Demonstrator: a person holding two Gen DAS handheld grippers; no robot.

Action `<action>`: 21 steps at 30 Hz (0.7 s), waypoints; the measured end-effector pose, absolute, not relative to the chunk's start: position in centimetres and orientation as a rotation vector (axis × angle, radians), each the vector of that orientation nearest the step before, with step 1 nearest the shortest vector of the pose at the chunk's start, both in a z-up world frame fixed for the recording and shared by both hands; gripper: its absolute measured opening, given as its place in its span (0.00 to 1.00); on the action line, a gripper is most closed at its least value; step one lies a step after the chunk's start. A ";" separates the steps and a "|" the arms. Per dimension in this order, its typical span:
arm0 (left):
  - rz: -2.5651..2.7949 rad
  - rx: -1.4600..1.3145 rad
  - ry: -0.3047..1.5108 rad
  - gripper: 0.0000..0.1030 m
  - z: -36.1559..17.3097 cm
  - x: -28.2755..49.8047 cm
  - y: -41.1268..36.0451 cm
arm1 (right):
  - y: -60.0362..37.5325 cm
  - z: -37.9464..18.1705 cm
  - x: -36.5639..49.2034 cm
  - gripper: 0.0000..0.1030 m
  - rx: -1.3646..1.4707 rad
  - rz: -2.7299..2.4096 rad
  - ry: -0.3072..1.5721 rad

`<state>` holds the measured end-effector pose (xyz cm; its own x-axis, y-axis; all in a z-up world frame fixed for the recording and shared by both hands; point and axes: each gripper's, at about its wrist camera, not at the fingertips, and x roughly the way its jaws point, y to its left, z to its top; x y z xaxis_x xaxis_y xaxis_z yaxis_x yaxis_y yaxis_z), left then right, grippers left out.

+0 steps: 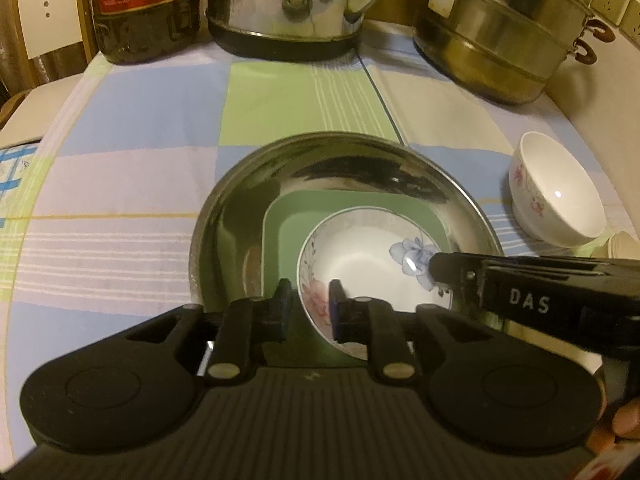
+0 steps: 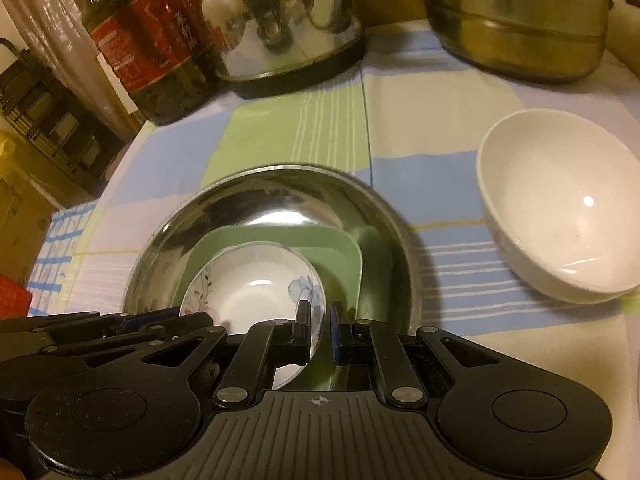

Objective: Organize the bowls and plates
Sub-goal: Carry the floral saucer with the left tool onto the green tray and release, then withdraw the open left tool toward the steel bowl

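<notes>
Left wrist view: the left claw sits low in the middle, a little spread around the near rim of the flowered bowl, not pinching. That bowl lies on a green plate inside a steel basin. The right claw pinches the bowl's other rim. A white bowl stands at the right on the worktop.

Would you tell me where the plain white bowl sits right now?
The white bowl stands apart on the checked cloth, right of the steel basin in both wrist views.
</notes>
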<state>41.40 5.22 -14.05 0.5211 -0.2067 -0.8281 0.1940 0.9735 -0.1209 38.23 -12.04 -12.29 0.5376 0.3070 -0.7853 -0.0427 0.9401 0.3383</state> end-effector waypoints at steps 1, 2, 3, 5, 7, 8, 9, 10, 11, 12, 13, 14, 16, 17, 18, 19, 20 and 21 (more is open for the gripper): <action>-0.242 -0.012 0.990 0.19 -13.8 41.2 5.3 | -12.1 -12.1 38.0 0.11 0.301 0.212 0.978; -0.243 -0.010 0.986 0.19 -13.6 41.1 5.4 | -12.3 -11.8 37.8 0.13 0.310 0.211 0.972; -0.244 -0.009 0.983 0.19 -13.3 40.9 5.5 | -12.5 -11.6 37.5 0.17 0.318 0.207 0.966; -0.244 -0.003 0.978 0.20 -12.8 40.3 5.6 | -12.8 -11.1 36.9 0.32 0.334 0.202 0.954; -0.247 0.011 0.976 0.22 -12.4 39.7 5.6 | -13.2 -10.5 36.2 0.41 0.347 0.202 0.939; -0.249 0.017 0.976 0.24 -12.1 39.3 5.6 | -13.4 -10.3 35.6 0.42 0.352 0.202 0.933; -0.255 0.021 0.975 0.24 -11.8 38.9 5.6 | -13.4 -10.0 35.3 0.42 0.355 0.200 0.932; -0.261 0.024 0.974 0.24 -11.6 38.5 5.6 | -13.6 -9.8 34.8 0.42 0.360 0.195 0.932; -0.267 0.026 0.971 0.24 -11.4 38.2 5.6 | -13.7 -9.6 34.3 0.42 0.366 0.193 0.932; -0.273 0.027 0.969 0.24 -11.2 37.8 5.6 | -13.7 -9.5 34.1 0.42 0.371 0.191 0.931; -0.281 0.028 0.968 0.24 -11.0 37.3 5.6 | -13.8 -9.3 33.6 0.42 0.375 0.188 0.931; -0.285 0.027 0.967 0.24 -10.8 37.0 5.6 | -13.9 -9.1 33.0 0.42 0.376 0.185 0.930; -0.295 0.025 0.971 0.24 -10.5 36.3 5.6 | -13.8 -8.6 32.1 0.42 0.376 0.179 0.927; -0.299 0.025 0.974 0.24 -10.3 36.1 5.5 | -13.8 -8.4 31.7 0.42 0.376 0.178 0.925; -0.304 0.025 0.974 0.24 -10.2 35.8 5.5 | -13.8 -8.2 31.5 0.42 0.377 0.175 0.922; -0.313 0.025 0.972 0.24 -10.0 35.4 5.5 | -13.8 -8.0 31.0 0.42 0.378 0.172 0.918; -0.318 0.028 0.971 0.24 -9.8 35.1 5.4 | -13.8 -7.8 30.7 0.43 0.379 0.170 0.914; -0.321 0.032 0.971 0.24 -9.7 34.9 5.4 | -13.8 -7.6 30.3 0.43 0.380 0.168 0.912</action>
<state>34.89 5.38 -9.70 0.5215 -0.2534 -0.8148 0.2820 0.9524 -0.1157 30.30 -13.77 -7.60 0.6052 0.3003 -0.7373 0.0183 0.9206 0.3900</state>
